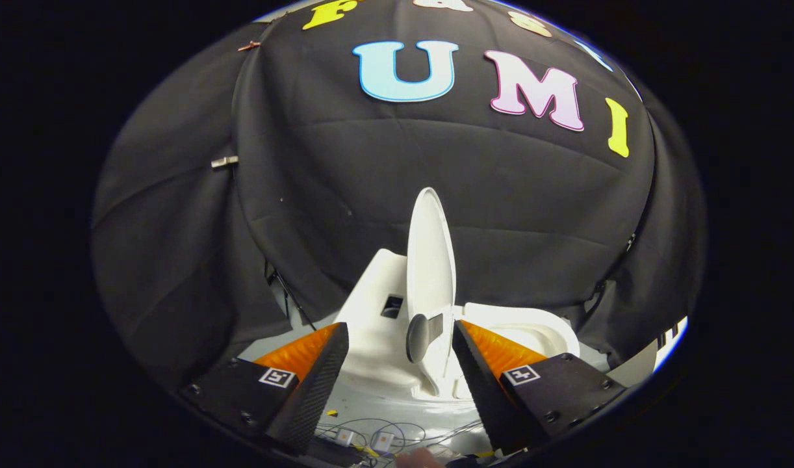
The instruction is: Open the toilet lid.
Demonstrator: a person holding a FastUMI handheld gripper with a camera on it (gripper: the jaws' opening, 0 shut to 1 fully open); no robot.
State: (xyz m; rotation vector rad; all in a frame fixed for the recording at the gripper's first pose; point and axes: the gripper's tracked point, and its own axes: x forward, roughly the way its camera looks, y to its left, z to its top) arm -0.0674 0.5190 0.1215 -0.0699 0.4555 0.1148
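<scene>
A small white toilet (377,305) stands just ahead of my fingers. Its lid (429,260) is raised upright, seen nearly edge-on, with a grey round knob (420,337) sticking out near its lower part. The open seat and bowl rim (533,328) lie to the right of the lid, partly hidden by my right finger (481,383). My gripper (400,338) is open. The knob and the lid's lower edge sit in the gap between the fingertips, and neither finger touches them. The left finger (316,383) lies in front of the toilet's left side.
The toilet rests on a white surface (397,406). Thin wires and small white connector blocks (371,439) lie on it close below the fingers. Black cloth walls close in behind and on both sides, with a metal clip (224,161) on the left cloth.
</scene>
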